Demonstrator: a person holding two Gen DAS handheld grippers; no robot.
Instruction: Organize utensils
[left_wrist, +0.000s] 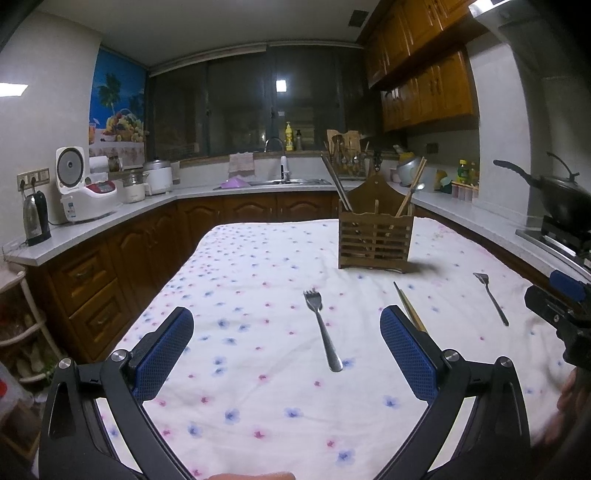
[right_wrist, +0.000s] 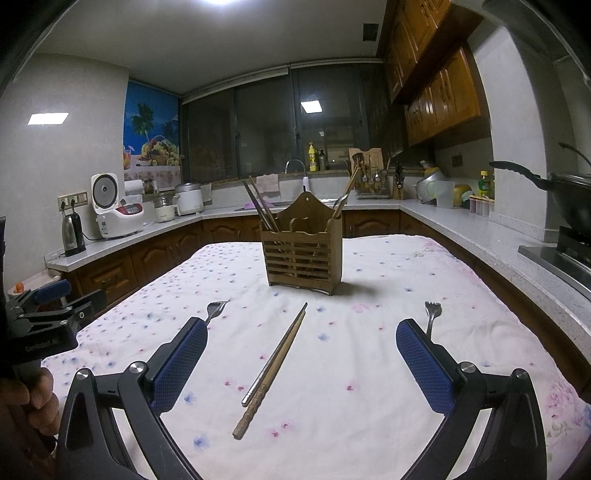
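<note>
Both the left gripper (left_wrist: 286, 356) and right gripper (right_wrist: 301, 365) are hovering wide open, holding nothing; the brown-and-steel chopstick pair (right_wrist: 271, 373) is lying between the right pads, before the slatted wooden utensil holder (right_wrist: 301, 254), risking splitting apart if pinched unevenly

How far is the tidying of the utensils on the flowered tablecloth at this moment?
Partly done. The slatted wooden holder already holds chopsticks in its left compartment and a few utensils in its right. Nothing is in hand: the left gripper and the right gripper are both open and empty. Left on the cloth: the near steel fork, the far steel fork and a chopstick pair.
</note>
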